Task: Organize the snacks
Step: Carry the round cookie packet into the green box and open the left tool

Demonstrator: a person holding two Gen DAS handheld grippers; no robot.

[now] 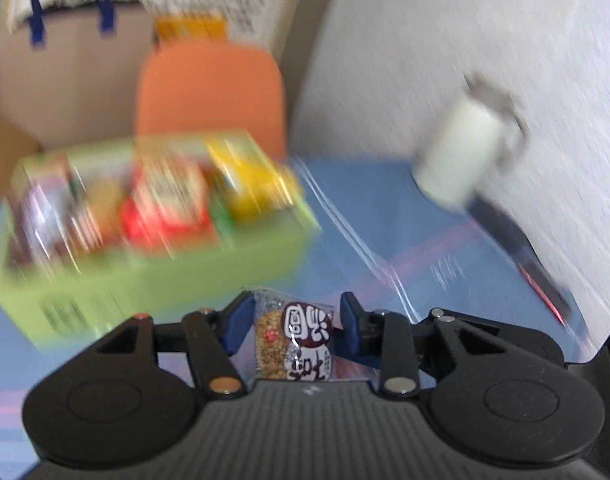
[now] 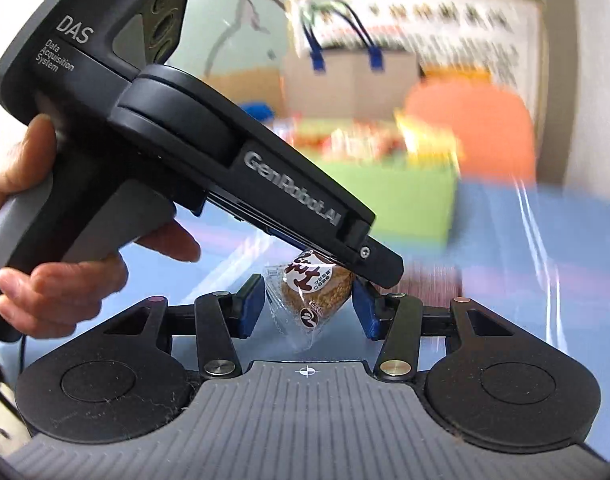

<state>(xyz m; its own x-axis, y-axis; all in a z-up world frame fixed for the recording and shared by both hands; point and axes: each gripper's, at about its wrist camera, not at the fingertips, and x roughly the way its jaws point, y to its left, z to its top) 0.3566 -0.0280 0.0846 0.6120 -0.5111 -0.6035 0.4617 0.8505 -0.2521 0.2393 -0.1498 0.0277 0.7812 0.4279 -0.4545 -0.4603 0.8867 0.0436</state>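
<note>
Above bare blue table (image 1: 385, 208), both claws clamp wrapped snacks — left claw (image 1: 293, 320), right claw (image 2: 309, 300), green basket (image 1: 177, 276) near.

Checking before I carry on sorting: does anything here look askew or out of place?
Nothing looks damaged or spilled. Each claw, left and right, grips a wrapped snack: one on the left, another on the right. The green basket is heaped with packets, though blur hides detail.

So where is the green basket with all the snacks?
In the left wrist view the green basket sits on the blue table, left of centre, in front of the orange chair and just beyond the left hand-held gripper.
</note>
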